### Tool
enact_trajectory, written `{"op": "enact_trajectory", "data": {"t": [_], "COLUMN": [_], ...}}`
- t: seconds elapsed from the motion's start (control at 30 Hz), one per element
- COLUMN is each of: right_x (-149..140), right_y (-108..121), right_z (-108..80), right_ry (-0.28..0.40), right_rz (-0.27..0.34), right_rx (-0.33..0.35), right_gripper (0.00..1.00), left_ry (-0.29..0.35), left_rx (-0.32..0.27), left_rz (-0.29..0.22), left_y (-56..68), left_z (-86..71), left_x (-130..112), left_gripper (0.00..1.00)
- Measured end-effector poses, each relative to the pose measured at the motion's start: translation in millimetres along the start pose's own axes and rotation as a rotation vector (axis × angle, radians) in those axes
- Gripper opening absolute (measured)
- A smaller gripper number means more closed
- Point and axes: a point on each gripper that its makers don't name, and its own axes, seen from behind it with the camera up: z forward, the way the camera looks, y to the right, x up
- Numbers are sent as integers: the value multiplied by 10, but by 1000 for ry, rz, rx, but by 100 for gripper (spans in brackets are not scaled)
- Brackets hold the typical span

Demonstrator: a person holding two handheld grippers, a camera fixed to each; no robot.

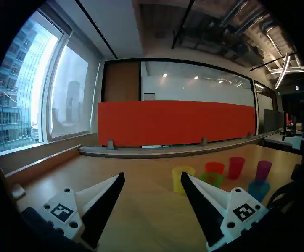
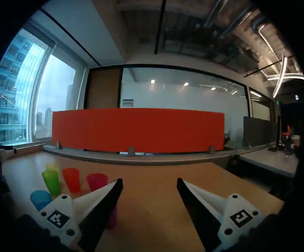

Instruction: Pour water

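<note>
Setting: open-plan office, upper floor of a city block.

Evidence:
- Long light wooden desk top (image 1: 152,206), backed by a flat orange-red partition panel (image 1: 177,122) on small grey feet.
- Neighbouring pale grey desk (image 2: 269,161) with a dark grey divider screen (image 2: 257,131).
- Glass-fronted inner room (image 1: 194,82) behind the partition, lit by small recessed ceiling spots (image 1: 164,75).
- Tall floor-side windows (image 1: 70,96) facing a glass high-rise tower (image 1: 13,105).
- Bare dark ceiling with exposed pipes and ducts (image 1: 236,25).
- Slim white linear hanging lights (image 2: 280,77).
</note>
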Motion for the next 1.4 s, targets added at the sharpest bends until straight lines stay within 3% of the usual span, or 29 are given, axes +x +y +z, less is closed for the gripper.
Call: {"op": "enact_trajectory", "data": {"t": [0.27, 0.57, 0.97, 1.2, 1.4], "right_x": [438, 905, 1441, 1551, 1561], "right_y": [-84, -132, -133, -191, -362], "right_z": [28, 81, 189, 203, 181], "right_ry": [0, -20, -24, -15, -19], "right_rz": [25, 22, 23, 8, 9], "right_rx": [35, 59, 61, 77, 160], "right_gripper": [99, 100, 99, 100, 100], "left_ry": [8, -14, -14, -11, -28], "left_rx": [-24, -55, -101, -130, -190], "left_rz": [2, -43, -41, -21, -42], "left_y": [85, 108, 147, 215, 314], "left_z": [64, 130, 165, 140, 134], "left_x": [477, 1022, 1634, 1756, 1726], "left_gripper": [100, 100, 100, 100, 100]}}
